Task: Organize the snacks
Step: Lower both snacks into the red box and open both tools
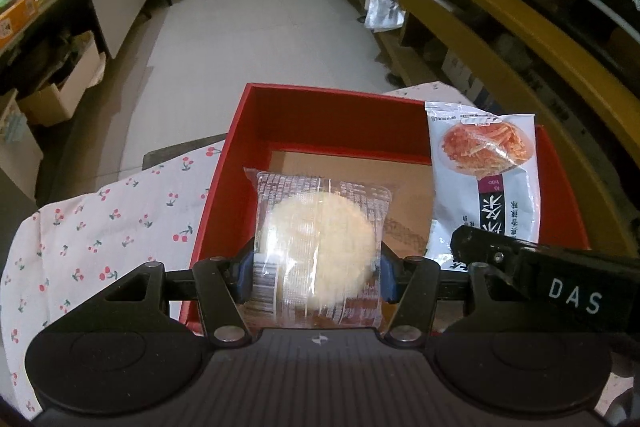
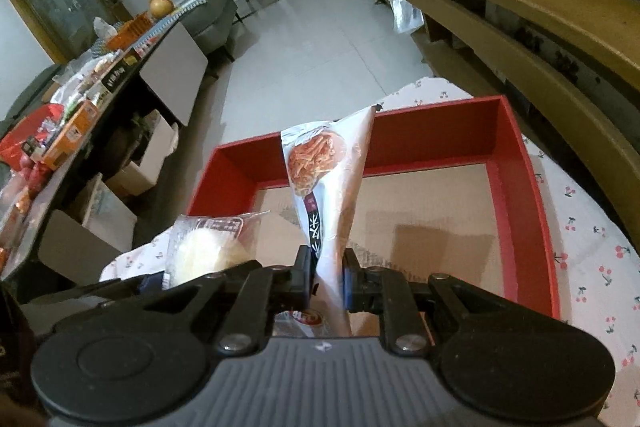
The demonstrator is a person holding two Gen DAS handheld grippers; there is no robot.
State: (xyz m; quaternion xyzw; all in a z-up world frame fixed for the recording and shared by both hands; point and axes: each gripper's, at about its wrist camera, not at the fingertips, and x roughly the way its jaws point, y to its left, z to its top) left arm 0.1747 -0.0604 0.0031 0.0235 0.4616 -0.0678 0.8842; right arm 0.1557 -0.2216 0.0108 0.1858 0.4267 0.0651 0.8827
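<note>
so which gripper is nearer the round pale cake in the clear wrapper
Left. The left gripper is clamped on the round pale cake in its clear wrapper; the right gripper sits beside it, holding the white pouch of shredded snack.

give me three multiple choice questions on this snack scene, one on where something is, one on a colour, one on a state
1. Where is the round cake in clear wrap?
A. lying on the floor
B. between the left gripper fingers, above the box
C. on the wooden shelf

2. What colour are the walls of the box?
A. red
B. blue
C. green

3. What state is the right gripper in?
A. wide open and empty
B. shut on the white snack bag
C. shut on the cherry-print cloth

Answers: 1 B, the pads press the wrapper's sides over the box. 2 A, its walls show red in both views. 3 B, the bag stands pinched between its pads.
</note>
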